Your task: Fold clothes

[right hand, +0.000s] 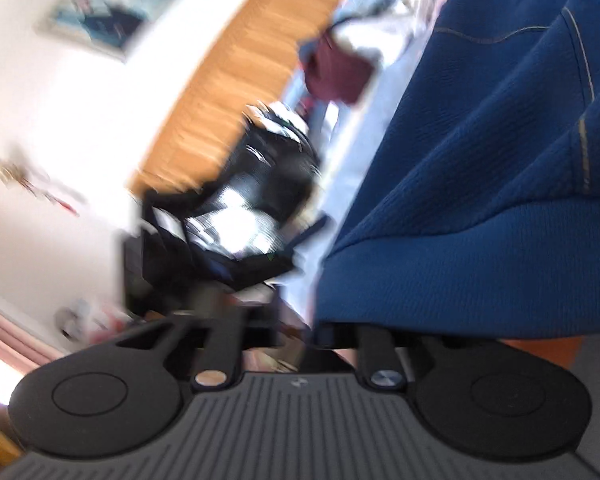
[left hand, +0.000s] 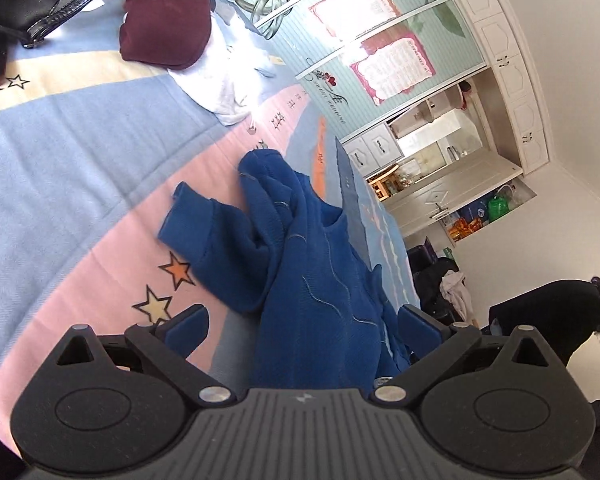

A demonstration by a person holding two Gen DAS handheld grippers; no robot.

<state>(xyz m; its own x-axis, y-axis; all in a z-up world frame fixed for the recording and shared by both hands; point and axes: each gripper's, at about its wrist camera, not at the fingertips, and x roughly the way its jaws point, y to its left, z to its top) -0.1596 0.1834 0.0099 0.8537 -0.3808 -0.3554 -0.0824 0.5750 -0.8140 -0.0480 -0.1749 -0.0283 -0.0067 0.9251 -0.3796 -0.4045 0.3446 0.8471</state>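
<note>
Left tongs [left hand: 304, 330] spread around one blue sweater [left hand: 300, 248], right tongs [right hand: 300, 332] blurred, grip unclear

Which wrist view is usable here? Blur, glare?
Left wrist view: sharp, fisheye-bent, glare blows out the white garment; blue sweater clear. Right wrist view: heavy motion blur, overexposed wall; only the blue sweater reads.
</note>
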